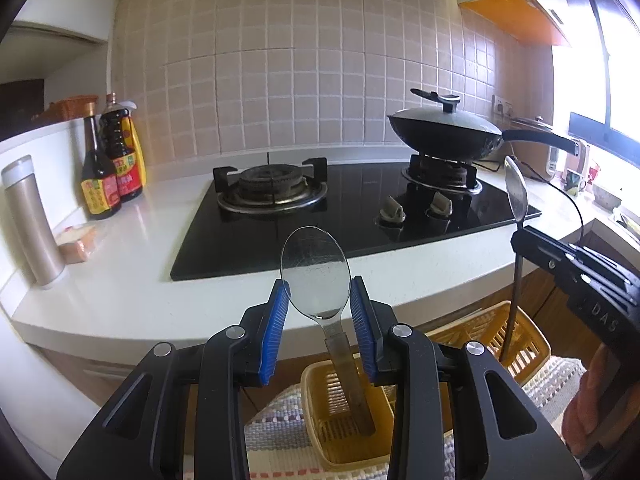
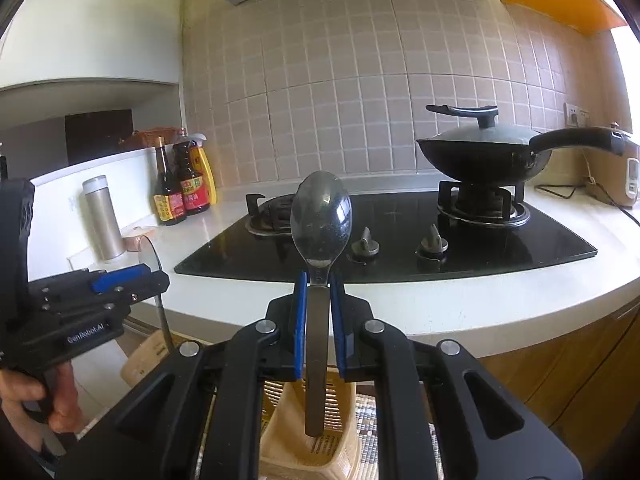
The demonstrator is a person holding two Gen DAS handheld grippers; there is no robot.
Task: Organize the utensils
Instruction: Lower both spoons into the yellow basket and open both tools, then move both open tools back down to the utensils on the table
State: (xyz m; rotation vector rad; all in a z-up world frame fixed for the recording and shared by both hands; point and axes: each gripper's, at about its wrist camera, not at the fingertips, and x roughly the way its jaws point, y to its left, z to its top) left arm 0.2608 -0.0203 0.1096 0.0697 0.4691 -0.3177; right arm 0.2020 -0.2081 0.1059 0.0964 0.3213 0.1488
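Both grippers are gripping spoons bowl-up over yellow slotted baskets: left gripper (image 1: 320, 312) pads straddling the bowl of the wide spoon (image 1: 315, 270), right gripper (image 2: 319, 320) clamping the dark spoon (image 2: 321, 220) at its neck; I'd be lowering each handle vertically into its basket (image 1: 340, 432) before releasing.

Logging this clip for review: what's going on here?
A person holds a gripper in each hand, each with a spoon, bowl up. The left gripper has a spoon between jaws that look slightly apart, handle down in a yellow basket. The right gripper clamps a darker spoon above another basket.
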